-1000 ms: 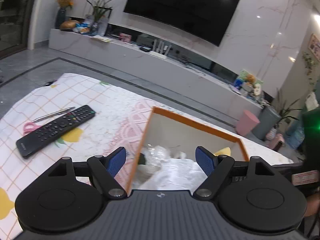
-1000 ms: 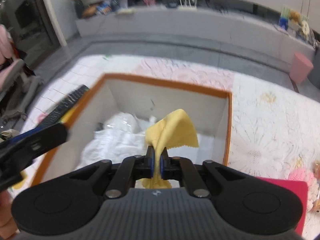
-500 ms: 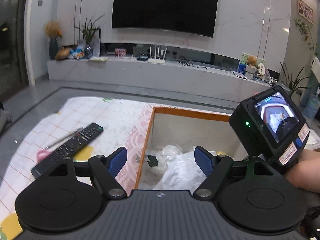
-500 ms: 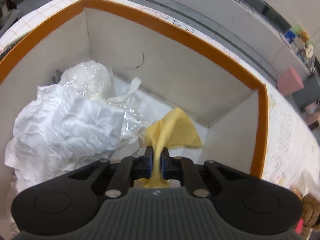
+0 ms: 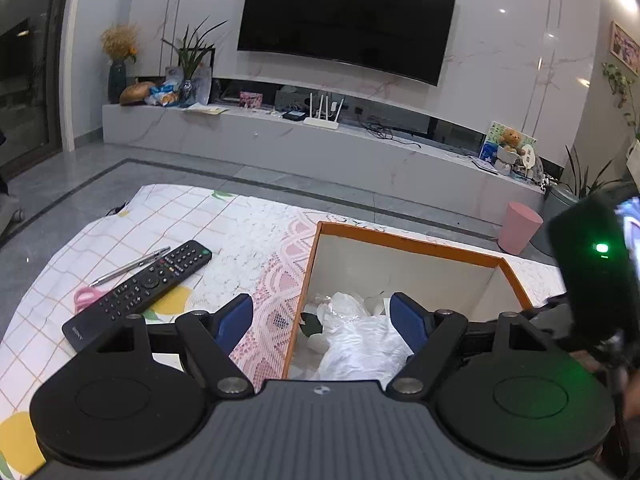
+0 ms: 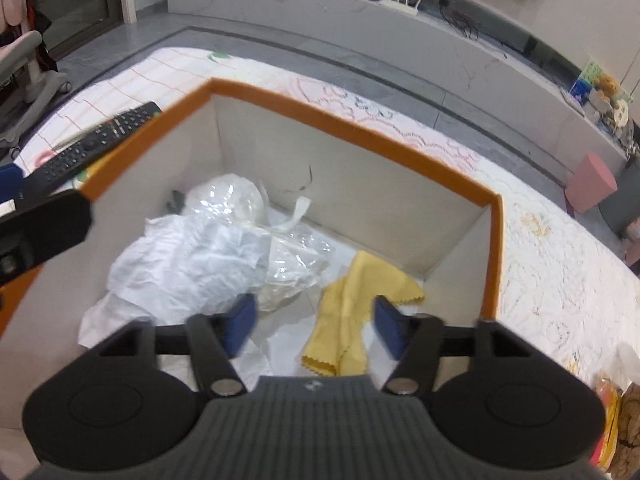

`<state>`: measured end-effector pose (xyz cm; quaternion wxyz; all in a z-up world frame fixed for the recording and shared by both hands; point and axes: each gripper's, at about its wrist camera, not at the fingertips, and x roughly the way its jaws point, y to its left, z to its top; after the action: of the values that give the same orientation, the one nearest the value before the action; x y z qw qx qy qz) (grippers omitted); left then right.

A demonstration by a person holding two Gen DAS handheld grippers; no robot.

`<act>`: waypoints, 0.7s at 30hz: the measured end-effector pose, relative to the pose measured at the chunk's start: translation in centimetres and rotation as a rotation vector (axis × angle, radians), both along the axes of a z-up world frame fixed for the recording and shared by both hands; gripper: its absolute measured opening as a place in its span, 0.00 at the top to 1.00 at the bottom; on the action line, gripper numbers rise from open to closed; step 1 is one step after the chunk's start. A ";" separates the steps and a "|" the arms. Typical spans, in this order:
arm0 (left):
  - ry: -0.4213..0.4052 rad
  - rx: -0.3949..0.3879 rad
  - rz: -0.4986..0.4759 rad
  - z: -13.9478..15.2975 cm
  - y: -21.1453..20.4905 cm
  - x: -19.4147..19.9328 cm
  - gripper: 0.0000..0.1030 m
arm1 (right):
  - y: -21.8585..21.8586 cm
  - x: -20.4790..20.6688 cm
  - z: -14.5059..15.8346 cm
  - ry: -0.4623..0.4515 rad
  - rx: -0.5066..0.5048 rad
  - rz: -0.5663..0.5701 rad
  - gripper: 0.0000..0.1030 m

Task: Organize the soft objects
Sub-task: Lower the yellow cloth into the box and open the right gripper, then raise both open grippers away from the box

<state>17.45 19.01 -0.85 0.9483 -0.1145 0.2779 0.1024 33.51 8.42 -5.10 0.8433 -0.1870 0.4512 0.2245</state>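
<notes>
Hiding box (image 6: 352,124) floor, yellow cloth (image 6: 348,320)

On the table we find the box (image 6: 352,128), with the remote control (image 5: 140,284) to its left and a pen (image 5: 128,266) just behind that. Inside the box, the cloth (image 6: 352,312) lies right of the crumpled plastic bags (image 6: 208,252).

Black hand-held gripper (image 6: 314,326), blue pads (image 6: 240,322), seemingly ribbed grey housing

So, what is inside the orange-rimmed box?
Inside the box: yellow cloth, crumpled white paper, clear plastic bag. A dark item behind them is mostly covered.
</notes>
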 end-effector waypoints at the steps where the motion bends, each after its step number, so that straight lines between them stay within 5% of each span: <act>1: 0.005 -0.003 0.006 0.0 0.2 0.0 0.11 | 0.1 -0.2 0.3 -0.018 -0.003 0.001 0.17; 10: -0.010 -0.006 0.037 0.9 1.1 -0.6 0.11 | -0.7 -1.8 3.0 -0.118 0.073 -0.006 0.03; 21: -0.047 0.037 0.034 2.3 0.1 -1.3 0.11 | -5.7 -6.6 6.8 -0.242 0.155 -0.059 0.03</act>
<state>16.12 19.08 1.47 0.9547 -0.1041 0.2514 0.1208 26.96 2.70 1.70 0.9096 -0.1335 0.3329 0.2097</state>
